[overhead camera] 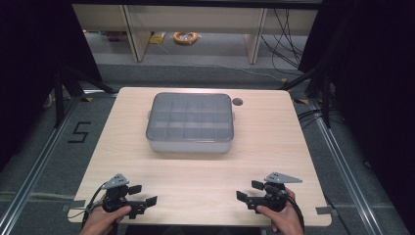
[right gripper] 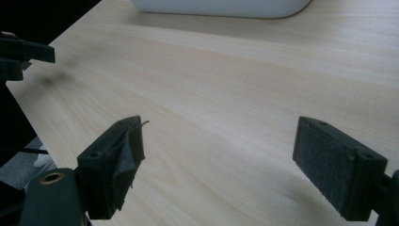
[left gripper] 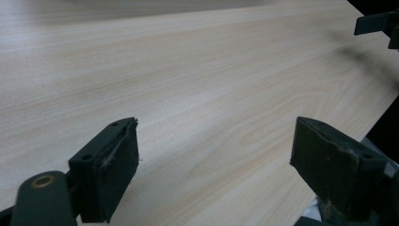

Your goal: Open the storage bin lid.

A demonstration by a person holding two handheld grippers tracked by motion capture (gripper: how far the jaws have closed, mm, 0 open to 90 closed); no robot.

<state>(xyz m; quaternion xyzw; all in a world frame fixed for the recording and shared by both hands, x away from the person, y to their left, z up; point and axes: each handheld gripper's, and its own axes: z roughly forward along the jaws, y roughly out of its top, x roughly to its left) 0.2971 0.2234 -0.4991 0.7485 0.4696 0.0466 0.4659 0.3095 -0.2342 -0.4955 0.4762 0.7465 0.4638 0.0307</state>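
Left gripper (overhead camera: 142, 195) and right gripper (overhead camera: 250, 190): jaws spread wide, nothing between them, both low over the near edge of the pale wood-grain table (overhead camera: 195, 171). The grey translucent lidded plastic compartment box (overhead camera: 190, 122) sits mid-table, well apart from both. Judgement: approach from either side, level, jaws kept wide. High view shows the lid's grid; right gripper view catches the box's white lower wall (right gripper: 221, 7).
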